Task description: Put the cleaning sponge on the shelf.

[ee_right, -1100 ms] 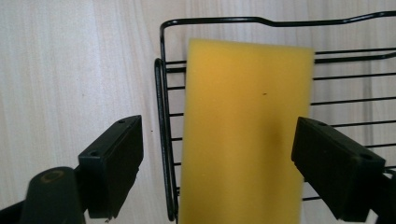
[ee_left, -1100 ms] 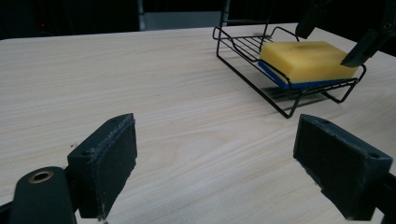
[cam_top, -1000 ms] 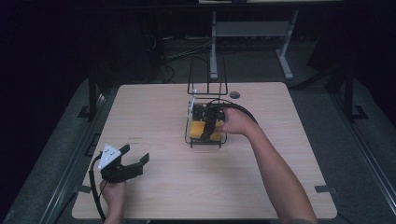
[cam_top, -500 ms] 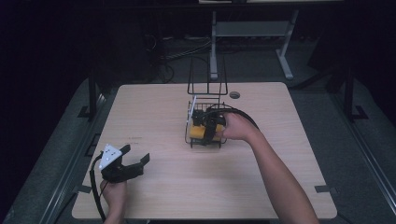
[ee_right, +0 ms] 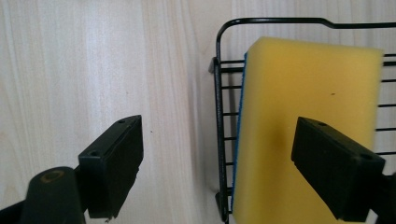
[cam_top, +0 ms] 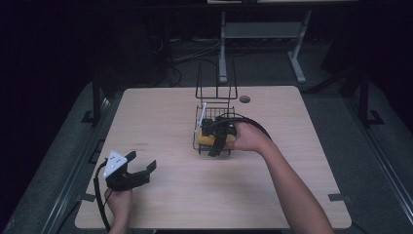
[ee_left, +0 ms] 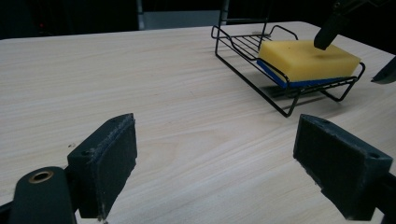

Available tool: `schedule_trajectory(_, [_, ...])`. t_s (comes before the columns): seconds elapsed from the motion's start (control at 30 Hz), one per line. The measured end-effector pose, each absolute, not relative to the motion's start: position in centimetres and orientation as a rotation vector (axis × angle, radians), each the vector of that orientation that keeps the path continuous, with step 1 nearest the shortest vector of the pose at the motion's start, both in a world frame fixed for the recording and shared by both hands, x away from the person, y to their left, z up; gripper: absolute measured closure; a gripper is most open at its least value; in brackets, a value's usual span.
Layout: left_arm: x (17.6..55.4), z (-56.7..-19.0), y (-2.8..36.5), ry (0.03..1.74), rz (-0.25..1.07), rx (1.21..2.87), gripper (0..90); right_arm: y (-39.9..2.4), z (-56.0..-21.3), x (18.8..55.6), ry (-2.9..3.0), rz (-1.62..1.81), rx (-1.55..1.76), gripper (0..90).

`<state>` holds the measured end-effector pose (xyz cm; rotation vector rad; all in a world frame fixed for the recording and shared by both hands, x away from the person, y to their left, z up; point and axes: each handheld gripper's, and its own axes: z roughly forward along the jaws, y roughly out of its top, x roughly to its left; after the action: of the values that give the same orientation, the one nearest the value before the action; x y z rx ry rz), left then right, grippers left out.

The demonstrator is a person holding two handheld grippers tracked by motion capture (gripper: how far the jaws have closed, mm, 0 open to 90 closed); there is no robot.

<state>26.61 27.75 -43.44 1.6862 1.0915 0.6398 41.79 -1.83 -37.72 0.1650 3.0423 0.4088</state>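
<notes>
Three camera views of one wooden table (cam_top: 160,112).

The table is seen from above and behind its near edge; the wire rack (ee_left: 243,44) and yellow sponge (ee_right: 308,116) are shared, viewed low across the tabletop and closely from directly overhead.

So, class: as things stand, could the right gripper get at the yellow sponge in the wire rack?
Probably yes. The right gripper hangs open just over the sponge, which lies bare in the wire rack; one jaw is outside the rim, so it would need shifting.
</notes>
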Motion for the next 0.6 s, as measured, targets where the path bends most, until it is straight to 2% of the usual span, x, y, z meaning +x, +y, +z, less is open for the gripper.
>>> schedule_trajectory(0.6, [26.6,-43.5,27.7,1.093,0.642,1.693,12.8,-2.7,-38.2,40.2,3.048,0.46,0.16,16.6])
